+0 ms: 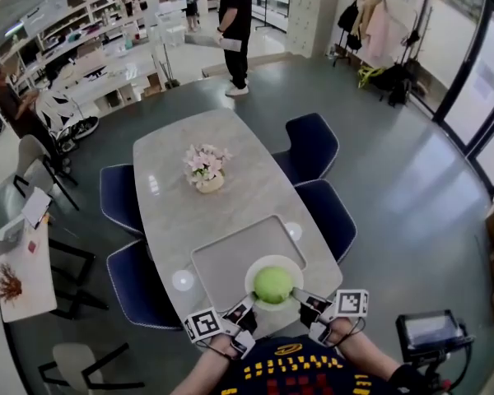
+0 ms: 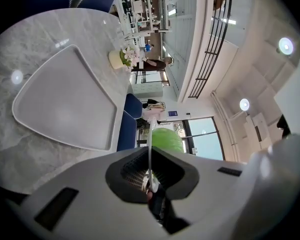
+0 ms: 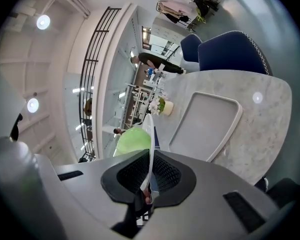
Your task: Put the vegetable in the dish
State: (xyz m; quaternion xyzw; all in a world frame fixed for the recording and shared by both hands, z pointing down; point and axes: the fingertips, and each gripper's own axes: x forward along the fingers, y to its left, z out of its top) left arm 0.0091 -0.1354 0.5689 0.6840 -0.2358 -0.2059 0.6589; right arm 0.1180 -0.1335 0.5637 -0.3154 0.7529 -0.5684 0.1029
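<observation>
The left gripper and right gripper each clamp the white dish rim. The round green vegetable likely rolls, so keep the dish level.

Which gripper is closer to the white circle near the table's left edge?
Left. The left gripper grips the dish beside the white circle; the right gripper grips the dish's far side.

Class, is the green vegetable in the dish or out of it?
In: the green vegetable sits inside the white dish in the head view.
</observation>
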